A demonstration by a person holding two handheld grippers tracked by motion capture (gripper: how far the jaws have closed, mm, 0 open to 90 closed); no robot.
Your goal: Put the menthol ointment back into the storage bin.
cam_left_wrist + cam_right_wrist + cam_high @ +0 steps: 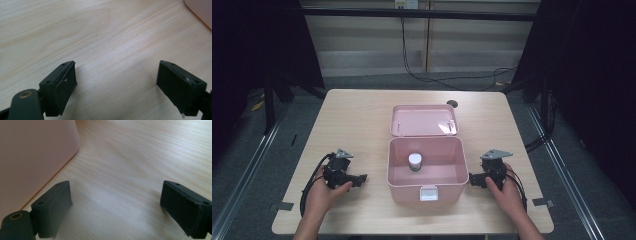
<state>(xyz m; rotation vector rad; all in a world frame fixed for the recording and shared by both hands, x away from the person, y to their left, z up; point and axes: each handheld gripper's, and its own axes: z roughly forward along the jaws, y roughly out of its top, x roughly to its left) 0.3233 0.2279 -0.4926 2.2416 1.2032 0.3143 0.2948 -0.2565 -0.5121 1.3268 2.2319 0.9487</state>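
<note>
Hands rest low on the light wooden table (362,115), one at each side of the open pink plastic box (398,186). Left gripper (362,178) lies on the tabletop, well apart from the box's left wall, jaws spread wide with bare wood between them. A small white-capped jar (415,161) stands upright inside the box; the hinged lid (424,120) lies open behind. Right gripper (472,179) sits just beside the box's right wall, jaws wide, holding nothing.
</note>
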